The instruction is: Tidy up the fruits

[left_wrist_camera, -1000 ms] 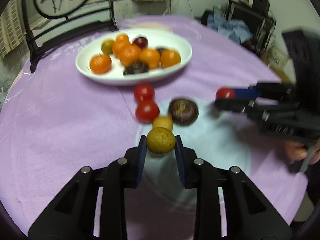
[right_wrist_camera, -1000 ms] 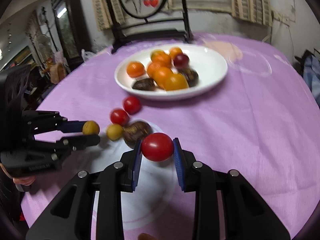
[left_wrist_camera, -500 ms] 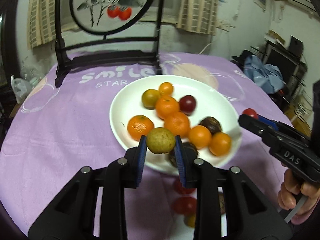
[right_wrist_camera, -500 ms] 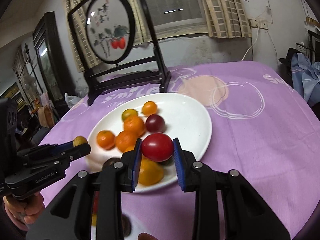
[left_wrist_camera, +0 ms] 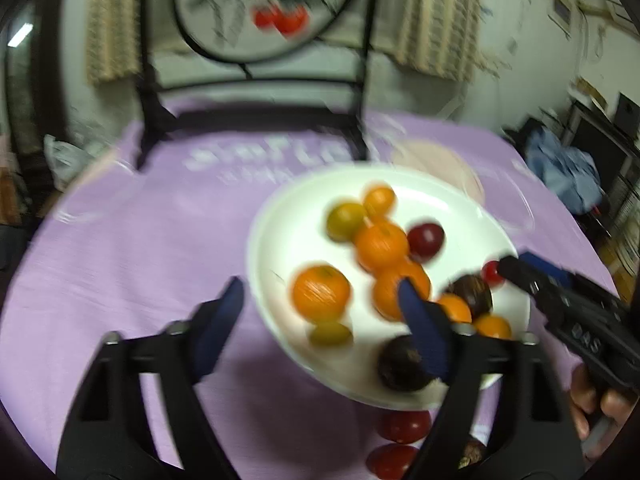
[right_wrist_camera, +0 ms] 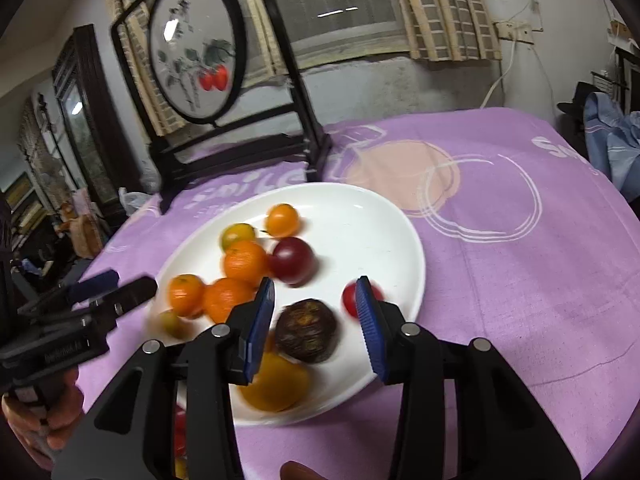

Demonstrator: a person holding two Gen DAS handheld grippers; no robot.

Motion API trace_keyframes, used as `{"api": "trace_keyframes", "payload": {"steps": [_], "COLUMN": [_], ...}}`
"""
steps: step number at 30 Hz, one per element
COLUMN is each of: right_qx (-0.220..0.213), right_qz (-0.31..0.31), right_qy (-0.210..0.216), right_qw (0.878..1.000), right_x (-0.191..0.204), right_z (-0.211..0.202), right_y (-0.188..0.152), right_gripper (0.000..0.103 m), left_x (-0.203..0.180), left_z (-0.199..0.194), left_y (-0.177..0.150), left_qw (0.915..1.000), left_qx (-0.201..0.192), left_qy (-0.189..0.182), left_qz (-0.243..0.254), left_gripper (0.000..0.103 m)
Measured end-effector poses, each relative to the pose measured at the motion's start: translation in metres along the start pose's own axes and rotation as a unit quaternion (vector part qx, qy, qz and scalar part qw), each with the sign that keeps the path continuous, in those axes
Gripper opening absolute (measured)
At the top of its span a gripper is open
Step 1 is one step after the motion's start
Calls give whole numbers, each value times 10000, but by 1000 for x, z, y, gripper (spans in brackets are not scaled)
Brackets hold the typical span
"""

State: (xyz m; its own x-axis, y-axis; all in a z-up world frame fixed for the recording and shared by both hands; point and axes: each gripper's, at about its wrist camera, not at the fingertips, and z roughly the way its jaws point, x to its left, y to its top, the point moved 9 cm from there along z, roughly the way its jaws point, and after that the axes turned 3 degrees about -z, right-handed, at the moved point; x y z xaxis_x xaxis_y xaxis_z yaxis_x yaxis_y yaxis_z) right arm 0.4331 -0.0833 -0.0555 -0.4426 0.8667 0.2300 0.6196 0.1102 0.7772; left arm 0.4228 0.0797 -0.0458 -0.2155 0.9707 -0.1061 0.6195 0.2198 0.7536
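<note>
Left gripper (left_wrist_camera: pixel 320 312): jaws were opening and stood wide above the near-left rim of the plate; nothing sat between the blue pads.
Yellow-green fruit (left_wrist_camera: pixel 331 334): lay blurred on the plate just beyond the left gripper, free of both pads, beside the near orange (left_wrist_camera: pixel 321 292).
Right gripper (right_wrist_camera: pixel 316 322): jaws were opening, at a moderate gap, over the near side of the plate; neither pad pressed on anything.
Red tomato (right_wrist_camera: pixel 349 300): lay blurred on the plate just outside the right-hand pad, not gripped.
Dark brown fruit (right_wrist_camera: pixel 307 330): rested on the plate below the gap between the right gripper's pads.
Plate (right_wrist_camera: pixel 360 216): white, oval, on the purple tablecloth (right_wrist_camera: pixel 520 280); it carried several oranges, a dark red plum-like fruit (right_wrist_camera: pixel 292 260) and a greenish citrus (right_wrist_camera: pixel 237 234) toward the far side.
Off the plate: two red tomatoes (left_wrist_camera: pixel 404 426) lay on the cloth near the plate's near edge.
Background: a round painted screen on a black stand (right_wrist_camera: pixel 192 48) stood at the table's far edge.
</note>
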Motion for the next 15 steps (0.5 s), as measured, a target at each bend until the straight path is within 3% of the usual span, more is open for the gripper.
{"api": "trace_keyframes", "payload": {"steps": [4,10,15], "right_qx": [-10,435,936], "right_qz": [-349,-1153,-1960], "right_qy": [219,537,656], "right_qw": [9992,9909,9739], "right_x": [24,62,88], "right_z": [-27,-44,-44], "right_y": [-8,-56,-98], "right_gripper": [44,44,44], "left_x": [12,43,70], "left_z": [-34,-59,-64], "left_y": [13,-18,-51], "left_qw": [9996,9989,9975], "left_qx": [-228,-154,-110], "left_qy": [62,136,479], "left_qz": [-181,-430,-500], "left_gripper": [100,101,101]}}
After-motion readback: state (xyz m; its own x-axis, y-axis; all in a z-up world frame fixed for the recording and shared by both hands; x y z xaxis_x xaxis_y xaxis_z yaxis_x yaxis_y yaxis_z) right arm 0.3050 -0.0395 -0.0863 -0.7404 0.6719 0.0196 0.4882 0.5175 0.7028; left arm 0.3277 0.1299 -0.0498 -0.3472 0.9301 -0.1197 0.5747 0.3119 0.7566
